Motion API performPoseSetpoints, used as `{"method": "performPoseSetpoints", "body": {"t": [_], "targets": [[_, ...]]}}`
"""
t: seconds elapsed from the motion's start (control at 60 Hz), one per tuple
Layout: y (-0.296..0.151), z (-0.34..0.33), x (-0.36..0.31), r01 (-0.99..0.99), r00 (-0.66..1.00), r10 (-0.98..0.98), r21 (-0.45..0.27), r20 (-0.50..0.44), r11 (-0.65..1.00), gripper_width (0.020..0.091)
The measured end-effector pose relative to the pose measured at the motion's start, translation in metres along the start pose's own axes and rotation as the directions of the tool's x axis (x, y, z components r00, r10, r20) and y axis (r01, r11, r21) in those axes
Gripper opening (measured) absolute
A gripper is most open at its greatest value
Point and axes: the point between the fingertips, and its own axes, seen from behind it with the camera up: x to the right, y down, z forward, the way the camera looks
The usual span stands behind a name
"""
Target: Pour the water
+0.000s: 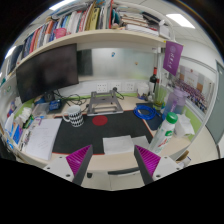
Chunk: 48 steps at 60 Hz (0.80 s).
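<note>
Bottle ahead-right of open gripper, not btwn fingers

A cluttered office desk is seen under a loaded shelf.

The desk is covered at its middle by a dark mat. A dark monitor is set at the desk's back left corner. Above it, a white shelf is filled with a row of books. A partition wall is seen behind the desk, and bright ceiling lights are visible overhead at the right.
</note>
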Motion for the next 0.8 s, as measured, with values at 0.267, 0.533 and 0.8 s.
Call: {"method": "performPoseSetpoints", "body": {"t": [0.267, 0.533, 0.8], "targets": [[0.069, 0.023, 0.130, -0.045, 0.997, 0.043, -0.023, -0.065, 0.999, 0.0857], [0.022, 0.077, 0.185, -0.045, 0.998, 0.050, 0.164, -0.026, 0.985, 0.0857], [-0.019, 0.114, 0.176, 0.025, 0.999, -0.036, 0.284, 0.033, 0.959, 0.0795]]}}
